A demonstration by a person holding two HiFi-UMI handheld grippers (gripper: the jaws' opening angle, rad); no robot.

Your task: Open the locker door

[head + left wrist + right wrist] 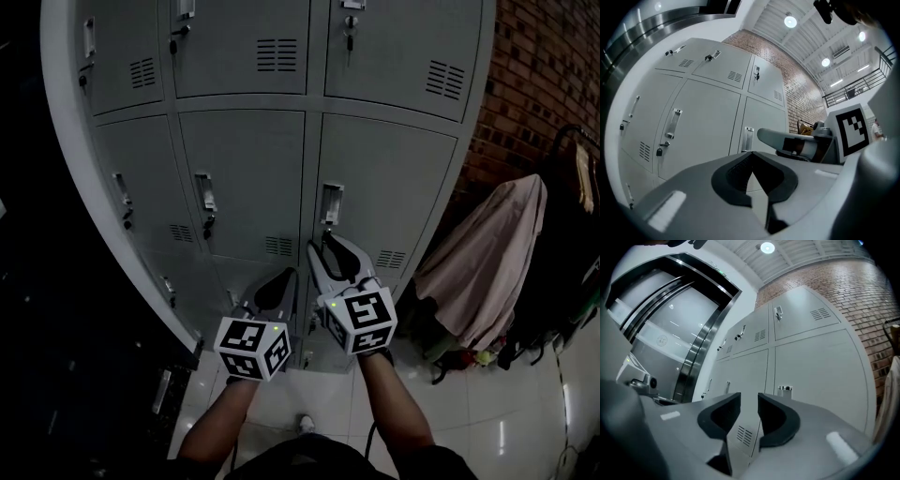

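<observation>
Reaching toward a grey locker door (394,178), the right tongs (330,251) stand released, jaws apart with nothing between them. The door's handle (331,204), an upright strip at its left edge, lies at twelve o'clock just beyond their tips, not touching. The left tongs (279,281), clenched and empty, hang lower at eight o'clock of the handle, farther off. Counted: two tongs, three doors in this row, one handle each.
</observation>
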